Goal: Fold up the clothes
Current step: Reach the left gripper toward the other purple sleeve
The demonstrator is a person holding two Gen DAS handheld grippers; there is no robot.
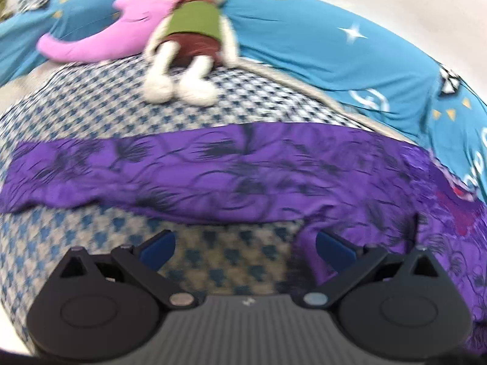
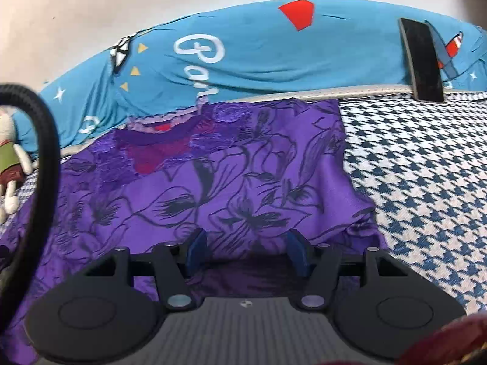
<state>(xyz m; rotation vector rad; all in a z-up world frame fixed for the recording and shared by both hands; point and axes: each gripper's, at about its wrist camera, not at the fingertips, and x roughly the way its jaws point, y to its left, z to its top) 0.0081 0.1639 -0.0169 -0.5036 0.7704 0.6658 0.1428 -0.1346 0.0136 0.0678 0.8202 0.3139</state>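
Note:
A purple garment [image 1: 213, 173] with a dark flower print lies stretched across a blue-and-white houndstooth bed cover [image 1: 91, 115]. My left gripper [image 1: 245, 246] is open just short of the garment's near hem, with bare cover between its blue pads; the right pad sits against a hanging purple fold. In the right wrist view the same garment [image 2: 231, 179] fills the middle, its lace neckline [image 2: 170, 140] at the far end. My right gripper [image 2: 246, 251] hovers open over the near edge, with purple fabric between and below its blue fingers, not pinched.
A pink plush [image 1: 121, 21] and a white doll in a green top [image 1: 188, 39] rest at the head of the bed against teal pillows [image 1: 319, 45]. A black strap [image 2: 421, 60] lies on the teal pillow [image 2: 258, 51]. A black cable [image 2: 45, 140] loops at the left.

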